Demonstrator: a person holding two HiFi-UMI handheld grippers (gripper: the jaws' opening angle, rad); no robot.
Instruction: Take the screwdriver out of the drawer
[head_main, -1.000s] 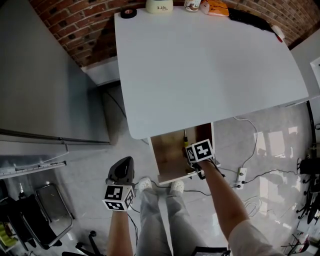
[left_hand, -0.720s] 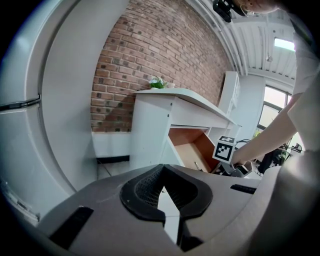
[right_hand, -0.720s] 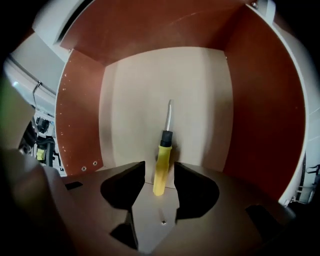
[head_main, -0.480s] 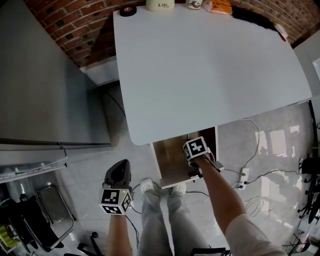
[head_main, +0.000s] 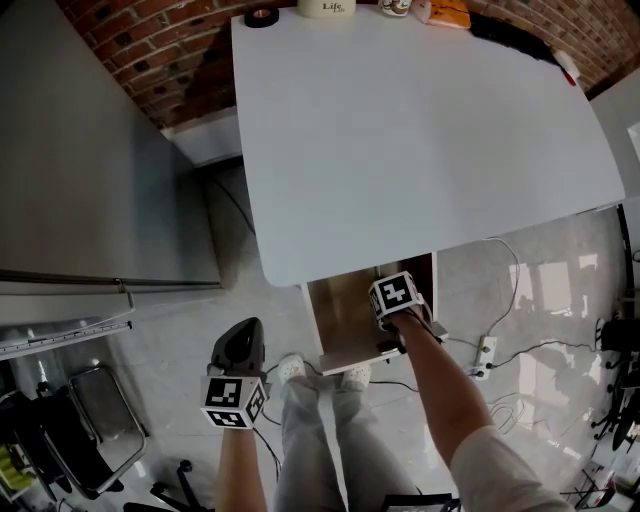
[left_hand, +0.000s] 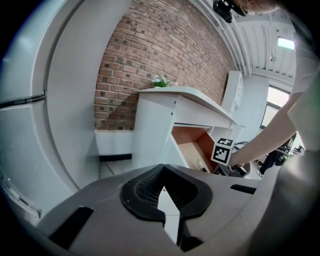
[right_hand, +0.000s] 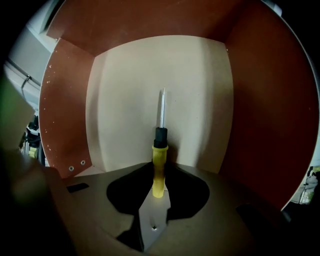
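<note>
LOW AND IDLE: the left tongs, pressed together with nothing between them, hang beside the person's legs, well apart from the work and pointing towards the white desk. To their right, under the desk's edge, a wooden drawer stands open, and the right tongs reach into it from the front. They are clamped on the yellow handle of a screwdriver, whose black collar and steel shaft run straight ahead of the tips along the pale drawer floor. The tool appears to lie on that floor, not yet raised. The drawer shows nothing else, only a bare bottom and reddish-brown walls on either side of the tongs. To finish cleanly, the grip likely needs to be firm while the tool is lifted level and drawn back towards the person, shaft tip clear of the desk's underside. A slack hold could let the long shaft droop and catch the drawer front.
</note>
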